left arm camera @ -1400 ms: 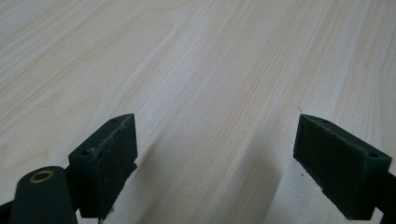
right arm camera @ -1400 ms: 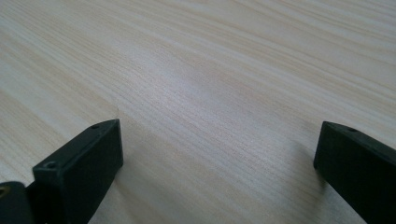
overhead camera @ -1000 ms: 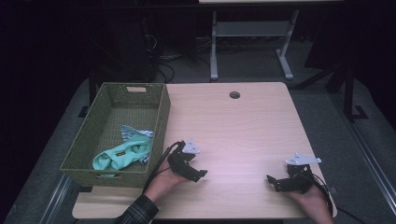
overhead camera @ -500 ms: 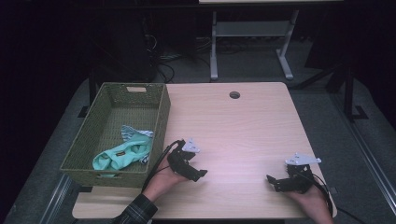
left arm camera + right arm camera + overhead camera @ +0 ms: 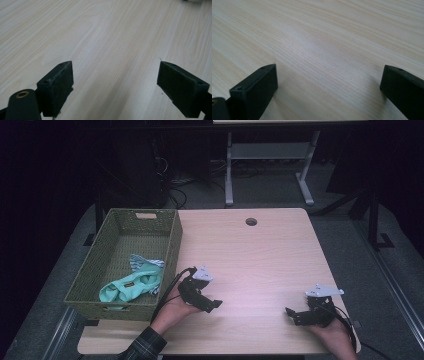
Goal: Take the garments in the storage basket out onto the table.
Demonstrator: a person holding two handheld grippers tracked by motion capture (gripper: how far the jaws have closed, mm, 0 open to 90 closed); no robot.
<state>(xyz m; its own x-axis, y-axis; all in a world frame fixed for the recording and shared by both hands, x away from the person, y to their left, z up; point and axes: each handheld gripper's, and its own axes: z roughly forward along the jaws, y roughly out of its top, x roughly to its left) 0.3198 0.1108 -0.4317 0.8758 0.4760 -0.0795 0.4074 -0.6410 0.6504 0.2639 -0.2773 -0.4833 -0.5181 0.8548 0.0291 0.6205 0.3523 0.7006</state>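
The left gripper (image 5: 212, 304) rests low on the table (image 5: 260, 265) just beside the basket, its jaws spread wide with nothing but bare wood between them, as the left gripper view confirms. The right gripper (image 5: 291, 315) lies near the table's edge at about five o'clock, jaws equally wide and empty. The clothes (image 5: 131, 284) sit inside the green woven basket (image 5: 90, 270), at roughly nine o'clock from the left gripper: a mint-green piece bunched toward the near wall, with a striped piece touching it at its far side. Both hands look to be at rest between moves, and the work in hand seems to concern the clothes and the basket. If the cloth is to come out, the left gripper is the nearer tool; it would do well to rise clear of the basket's right wall before swinging toward nine o'clock, then come down on a raised fold of the mint-green piece rather than a flat spot, so the pads close on a good thickness of fabric and do not catch the weave. Compared with the frame a second ago, the left gripper has shifted very slightly, while the right gripper, the basket and the clothes lie where they were.
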